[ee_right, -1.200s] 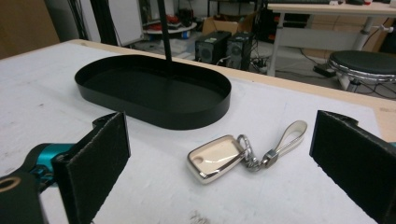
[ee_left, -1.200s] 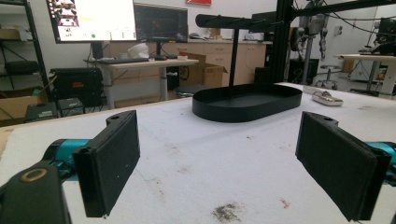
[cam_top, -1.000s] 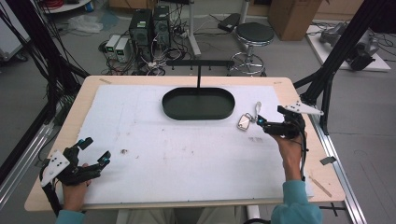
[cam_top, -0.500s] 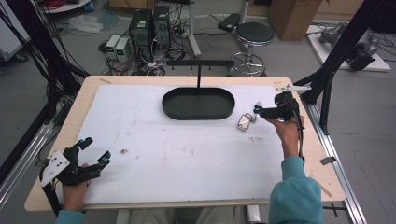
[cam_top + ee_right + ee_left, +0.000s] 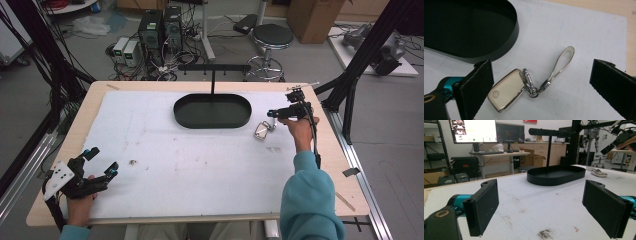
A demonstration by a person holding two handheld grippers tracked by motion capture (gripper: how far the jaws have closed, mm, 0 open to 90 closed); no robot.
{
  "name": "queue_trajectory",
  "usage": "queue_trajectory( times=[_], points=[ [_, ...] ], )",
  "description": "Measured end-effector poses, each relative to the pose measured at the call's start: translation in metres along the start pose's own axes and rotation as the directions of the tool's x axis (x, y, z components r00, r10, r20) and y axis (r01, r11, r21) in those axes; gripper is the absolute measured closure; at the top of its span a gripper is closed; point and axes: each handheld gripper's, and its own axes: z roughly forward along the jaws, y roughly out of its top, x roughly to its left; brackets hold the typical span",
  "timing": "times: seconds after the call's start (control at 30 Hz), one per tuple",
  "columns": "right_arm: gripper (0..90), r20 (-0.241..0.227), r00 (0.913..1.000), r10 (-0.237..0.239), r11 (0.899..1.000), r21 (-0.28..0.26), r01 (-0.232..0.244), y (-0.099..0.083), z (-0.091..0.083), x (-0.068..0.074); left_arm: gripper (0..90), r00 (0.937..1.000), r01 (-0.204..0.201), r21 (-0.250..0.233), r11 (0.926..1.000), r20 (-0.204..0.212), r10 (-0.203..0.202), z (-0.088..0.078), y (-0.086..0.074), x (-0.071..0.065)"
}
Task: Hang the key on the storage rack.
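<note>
Your right gripper (image 5: 541, 87) hangs wide open over the key tag (image 5: 507, 90), holding nothing. The tag lies flat on the white mat (image 5: 200, 160), just beside the black tray (image 5: 212, 111). It looks small, light, hard and shiny, so it may slip. Its loop (image 5: 561, 63) looks bendy. Pinch the hard part. Your left gripper (image 5: 87, 170) rests wide open and empty, far away near the table's front edge.

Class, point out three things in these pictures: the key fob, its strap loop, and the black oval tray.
key fob (image 5: 507, 90), right gripper view, middle of its cream face.
strap loop (image 5: 563, 62), right gripper view, on the loop's right band.
black oval tray (image 5: 212, 123), high view, on its near rim.
</note>
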Motion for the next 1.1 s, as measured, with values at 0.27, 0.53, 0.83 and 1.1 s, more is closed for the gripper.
queue_trajectory(
  times=[0.27,0.53,0.83,1.1],
  points=[
    [6.1,0.032,0.9980,0.055,0.996,0.071,-0.057,0.000,0.022,-0.004,14.1,1.0000,0.001,0.001,1.0000,0.000,-0.001,0.000,0.000,0.000],
    [7.6,0.059,0.9947,0.084,0.990,0.113,-0.090,-0.002,0.036,-0.011,14.1,1.0000,0.001,0.001,1.0000,0.000,-0.001,0.000,0.000,0.000],
    [24.9,0.064,0.9924,0.106,0.981,0.158,-0.114,-0.004,0.043,-0.013,14.1,1.0000,0.001,0.002,1.0000,0.001,-0.001,0.000,0.000,0.000],
    [39.5,0.092,0.9838,0.154,0.968,0.187,-0.169,-0.006,0.051,-0.012,14.1,1.0000,0.001,0.001,1.0000,0.002,-0.001,0.000,0.000,0.000]
  ],
)
